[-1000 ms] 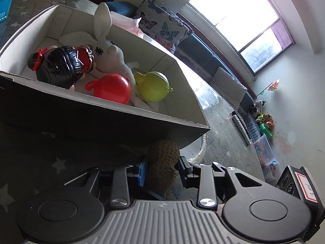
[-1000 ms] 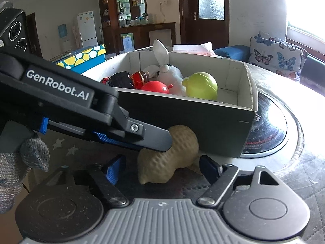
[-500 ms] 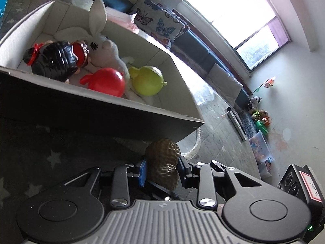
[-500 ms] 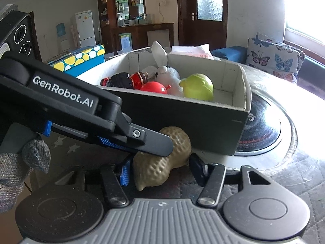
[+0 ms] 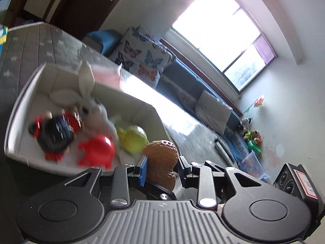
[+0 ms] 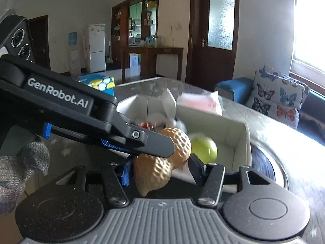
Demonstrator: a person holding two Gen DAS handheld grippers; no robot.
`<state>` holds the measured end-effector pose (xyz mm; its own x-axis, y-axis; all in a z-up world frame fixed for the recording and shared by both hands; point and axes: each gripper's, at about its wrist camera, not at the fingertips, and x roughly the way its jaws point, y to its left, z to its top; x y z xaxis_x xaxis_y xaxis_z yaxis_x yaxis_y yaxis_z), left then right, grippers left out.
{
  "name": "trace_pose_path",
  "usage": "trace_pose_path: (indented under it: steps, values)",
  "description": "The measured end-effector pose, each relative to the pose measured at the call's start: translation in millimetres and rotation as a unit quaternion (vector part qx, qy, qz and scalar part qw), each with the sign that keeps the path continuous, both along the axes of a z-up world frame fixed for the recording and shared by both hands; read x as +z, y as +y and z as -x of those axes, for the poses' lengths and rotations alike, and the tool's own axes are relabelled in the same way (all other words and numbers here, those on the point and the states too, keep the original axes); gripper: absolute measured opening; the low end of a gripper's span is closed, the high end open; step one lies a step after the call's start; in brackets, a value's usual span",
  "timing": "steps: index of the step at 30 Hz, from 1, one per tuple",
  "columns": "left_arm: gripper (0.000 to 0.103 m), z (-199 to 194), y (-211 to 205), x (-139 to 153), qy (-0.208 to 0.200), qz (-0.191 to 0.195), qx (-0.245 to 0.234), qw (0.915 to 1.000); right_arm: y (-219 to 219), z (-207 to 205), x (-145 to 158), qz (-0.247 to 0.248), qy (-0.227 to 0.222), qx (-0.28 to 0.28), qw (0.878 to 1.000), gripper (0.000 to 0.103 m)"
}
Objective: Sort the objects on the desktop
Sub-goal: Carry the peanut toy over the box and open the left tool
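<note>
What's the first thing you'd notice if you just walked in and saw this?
A big brown toy peanut, pinched in both the left gripper and the right gripper, right in front of each camera. Behind it sits a white box with bright toys inside: a red one, a yellow-green one and a white bunny. A sunny window glows at the back.

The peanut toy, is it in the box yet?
Not yet. The peanut toy is pinched in the left gripper, held up by the box rim, not down among the toys.
</note>
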<state>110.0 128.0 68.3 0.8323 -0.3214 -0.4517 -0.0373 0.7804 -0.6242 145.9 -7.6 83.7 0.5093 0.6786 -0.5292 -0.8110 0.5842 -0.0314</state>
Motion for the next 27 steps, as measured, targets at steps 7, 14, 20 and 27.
trace_pose_path:
  steps: [7,14,20,27]
  values:
    - [0.033,-38.5,34.1,-4.1,0.011,0.001,0.024,0.9996,38.6,-44.6,-2.6,0.004,0.021,0.005,1.0,0.056]
    - [0.033,-69.8,55.5,-15.2,0.028,0.008,0.039,0.9988,66.7,-78.7,-14.6,0.015,0.051,0.001,0.999,0.056]
    - [0.034,-72.9,63.5,-25.5,0.038,0.014,0.048,0.9981,78.0,-89.5,-22.5,0.027,0.06,-0.002,0.998,0.056]
    - [0.034,-64.3,68.5,-28.9,0.041,0.013,0.061,0.9972,74.7,-86.4,-28.0,0.028,0.064,-0.006,0.998,0.057]
